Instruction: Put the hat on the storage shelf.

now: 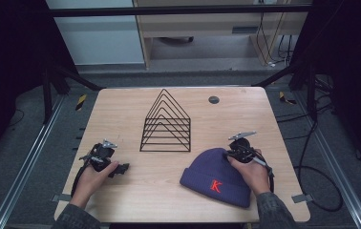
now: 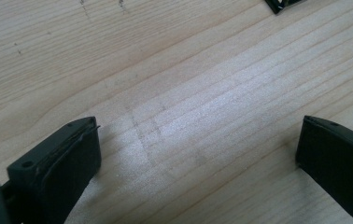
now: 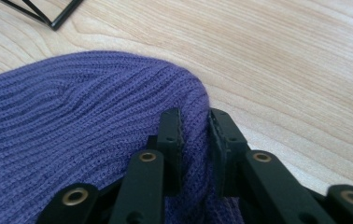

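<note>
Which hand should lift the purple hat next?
Right. The right gripper already pinches a fold of the purple hat. The left gripper sits open over bare table, away from it.

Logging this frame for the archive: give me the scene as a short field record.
held item: purple knit hat, red K on cuff
right tool: shut on a fold of the hat's edge
left tool: open, nothing between jaws, over bare table
other items: black wire rack at table centre, standing apart from the hat
</note>
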